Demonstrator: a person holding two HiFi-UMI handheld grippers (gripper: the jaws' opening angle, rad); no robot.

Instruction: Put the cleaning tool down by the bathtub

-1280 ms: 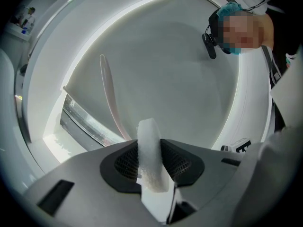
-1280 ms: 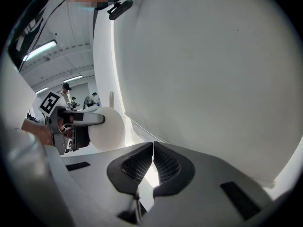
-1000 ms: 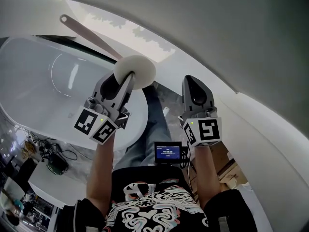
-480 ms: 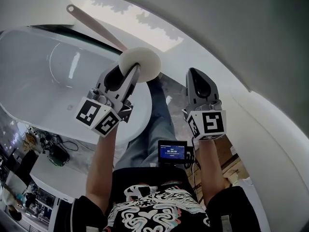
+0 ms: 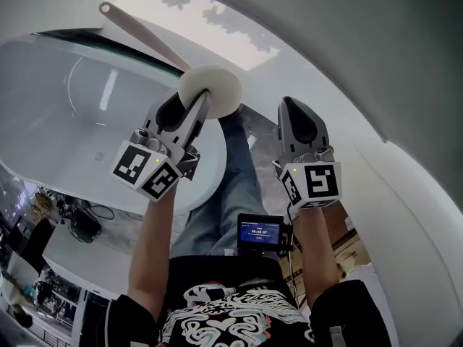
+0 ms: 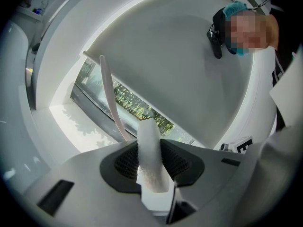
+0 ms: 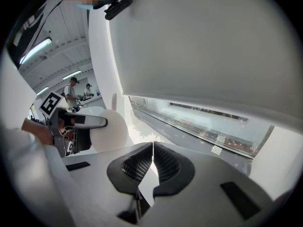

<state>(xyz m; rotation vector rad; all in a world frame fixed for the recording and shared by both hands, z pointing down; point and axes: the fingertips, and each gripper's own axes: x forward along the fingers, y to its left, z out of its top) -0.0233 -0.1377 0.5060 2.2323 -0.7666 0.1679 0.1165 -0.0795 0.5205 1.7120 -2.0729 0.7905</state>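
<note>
Since a second ago, the left gripper (image 5: 200, 109) and the cleaning tool (image 5: 211, 90) have drifted a little toward 12 o'clock in the head view, while the right gripper (image 5: 295, 110) has hardly shifted. The left jaws are clamped on the tool's white round pad, seen edge-on between them in the left gripper view (image 6: 150, 148). Its long pinkish handle (image 5: 142, 37) reaches out toward 11 o'clock over the bathtub (image 5: 43, 121). The right jaws are together on nothing (image 7: 152, 162).

The tool is still in the air, so the setting-down looks yet to come. To do it well, I would:
- carry the pad down toward the strip of floor (image 5: 249, 137) at about 4 o'clock of the tub's rim;
- mind the handle, which could swing and knock the tub wall;
- part the jaws only once the pad rests on something and the handle is leaning or lying steady.
</note>
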